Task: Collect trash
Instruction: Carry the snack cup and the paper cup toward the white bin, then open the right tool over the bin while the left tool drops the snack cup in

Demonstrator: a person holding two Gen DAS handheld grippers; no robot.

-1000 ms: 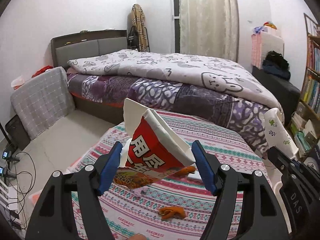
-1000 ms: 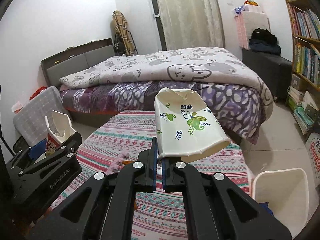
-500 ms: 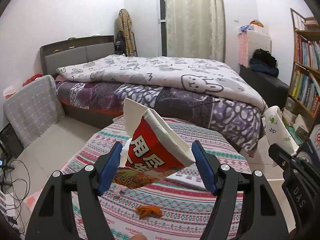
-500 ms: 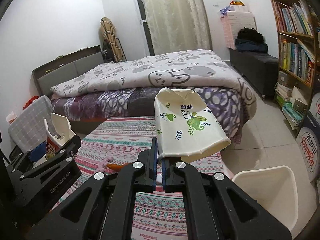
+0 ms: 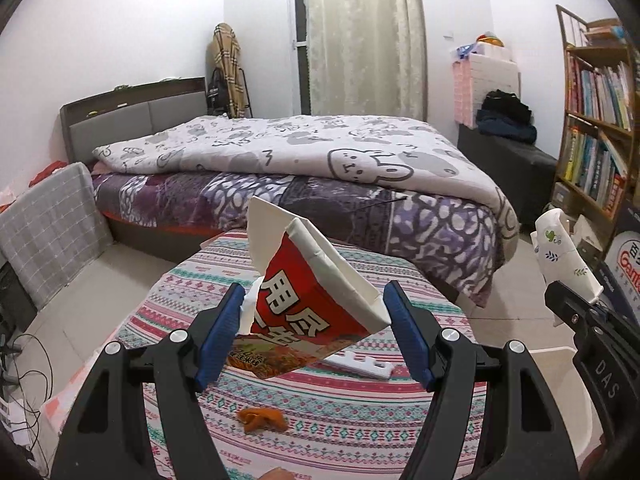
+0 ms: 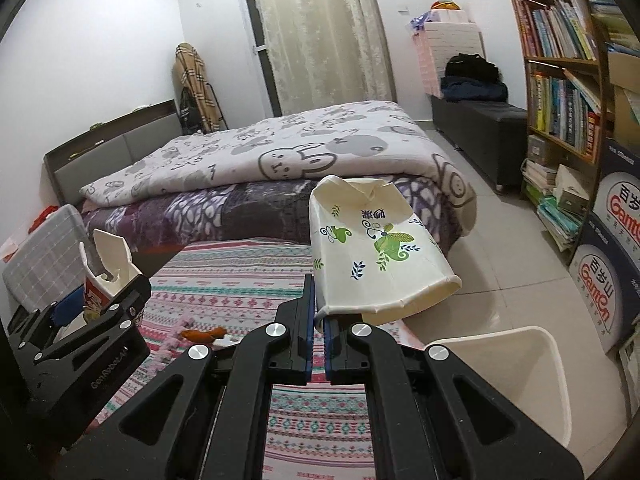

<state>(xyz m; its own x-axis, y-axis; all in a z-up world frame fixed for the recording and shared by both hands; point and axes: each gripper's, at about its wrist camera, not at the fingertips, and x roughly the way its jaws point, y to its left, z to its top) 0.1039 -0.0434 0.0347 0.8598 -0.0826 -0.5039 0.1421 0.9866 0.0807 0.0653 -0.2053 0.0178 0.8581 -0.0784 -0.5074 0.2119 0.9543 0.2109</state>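
Observation:
My left gripper (image 5: 314, 336) is shut on a crushed red and white noodle carton (image 5: 312, 300), held above the patterned table (image 5: 340, 420). The carton also shows in the right wrist view (image 6: 106, 276). My right gripper (image 6: 318, 326) is shut on the rim of a flattened white paper cup (image 6: 372, 252) with green leaf prints, held above the table's right edge. The cup also shows at the right of the left wrist view (image 5: 564, 256). A white trash bin (image 6: 516, 376) stands on the floor, low right of the cup. Orange peel (image 5: 262, 420) lies on the table.
A white foam piece (image 5: 360, 366) lies on the table under the carton. A bed (image 5: 300, 168) stands behind the table. A bookshelf (image 6: 568, 80) and stacked boxes (image 6: 608, 264) line the right wall. Cables (image 5: 24, 368) lie on the floor at the left.
Both grippers have swung to the right with their loads still held. The trash bin has come further into the right wrist view, and the bookshelf and boxes have grown nearer.

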